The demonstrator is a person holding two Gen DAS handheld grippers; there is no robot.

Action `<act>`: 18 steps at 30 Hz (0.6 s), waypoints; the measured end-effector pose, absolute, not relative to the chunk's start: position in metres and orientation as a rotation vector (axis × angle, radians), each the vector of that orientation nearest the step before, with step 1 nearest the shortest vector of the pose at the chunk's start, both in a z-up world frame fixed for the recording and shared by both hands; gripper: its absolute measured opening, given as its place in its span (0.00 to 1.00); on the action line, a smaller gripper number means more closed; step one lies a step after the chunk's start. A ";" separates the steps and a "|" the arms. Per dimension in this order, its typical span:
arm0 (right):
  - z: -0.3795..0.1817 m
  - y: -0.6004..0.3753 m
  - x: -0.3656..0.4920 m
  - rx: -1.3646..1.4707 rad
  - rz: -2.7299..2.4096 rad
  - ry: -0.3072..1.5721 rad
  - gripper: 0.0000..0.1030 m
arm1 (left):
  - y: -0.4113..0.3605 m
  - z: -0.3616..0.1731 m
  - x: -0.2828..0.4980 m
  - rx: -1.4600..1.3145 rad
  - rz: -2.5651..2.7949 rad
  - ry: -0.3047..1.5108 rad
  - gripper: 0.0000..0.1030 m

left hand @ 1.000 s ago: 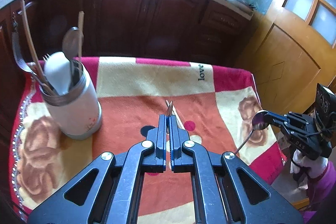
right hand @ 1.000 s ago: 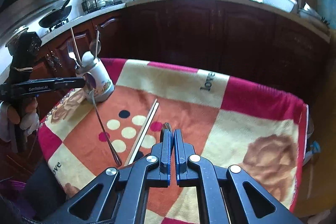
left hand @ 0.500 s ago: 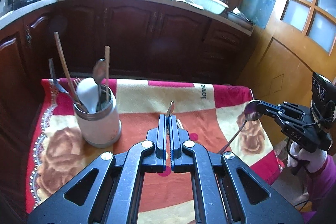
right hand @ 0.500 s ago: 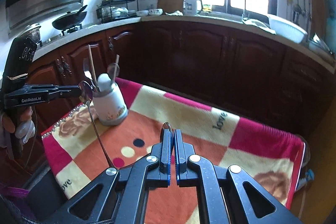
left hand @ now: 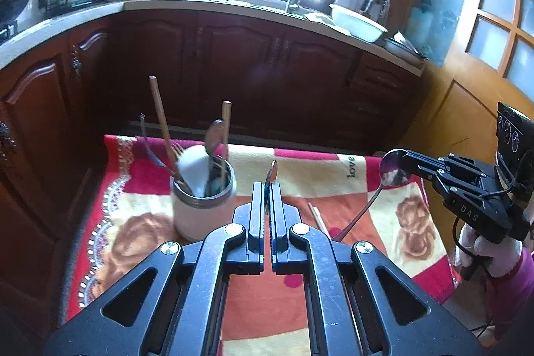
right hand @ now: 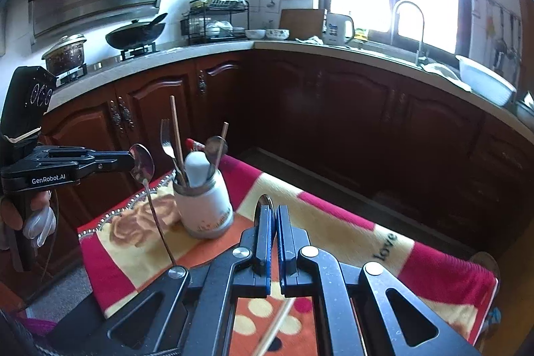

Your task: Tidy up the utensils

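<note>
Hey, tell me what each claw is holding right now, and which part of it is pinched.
Each holds a metal spoon by its bowl, handle hanging down: the left claw grips one spoon, the right claw the other spoon.

The blanket shows red, cream and orange squares with brown roses and dots; the utensil holder is white, steel-rimmed; cabinets are dark reddish-brown.

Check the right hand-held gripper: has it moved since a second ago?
Yes. The right hand-held gripper, gripping a spoon, has risen from cloth level toward the cabinets behind.
</note>
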State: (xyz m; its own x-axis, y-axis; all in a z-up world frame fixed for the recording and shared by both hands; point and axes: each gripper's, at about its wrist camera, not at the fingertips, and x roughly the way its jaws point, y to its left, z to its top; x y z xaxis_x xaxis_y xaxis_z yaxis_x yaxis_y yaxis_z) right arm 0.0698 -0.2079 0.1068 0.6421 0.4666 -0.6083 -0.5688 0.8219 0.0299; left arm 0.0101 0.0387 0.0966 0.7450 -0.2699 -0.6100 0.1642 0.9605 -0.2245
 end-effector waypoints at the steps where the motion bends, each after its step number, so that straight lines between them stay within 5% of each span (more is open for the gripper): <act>1: 0.107 -0.204 0.071 -0.171 0.597 0.641 0.02 | 0.041 0.098 0.011 -0.162 -0.233 0.688 0.01; 18: 0.136 -0.144 0.107 -0.197 0.626 0.571 0.02 | 0.091 0.141 0.048 -0.170 -0.093 0.593 0.01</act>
State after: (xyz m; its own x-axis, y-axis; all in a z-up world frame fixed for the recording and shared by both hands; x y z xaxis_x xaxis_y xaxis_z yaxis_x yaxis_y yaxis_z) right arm 0.1065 -0.1436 0.1359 0.6631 0.4970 -0.5597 -0.6028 0.7979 -0.0055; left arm 0.0485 0.0909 0.1414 0.8257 -0.1361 -0.5475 0.0385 0.9818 -0.1860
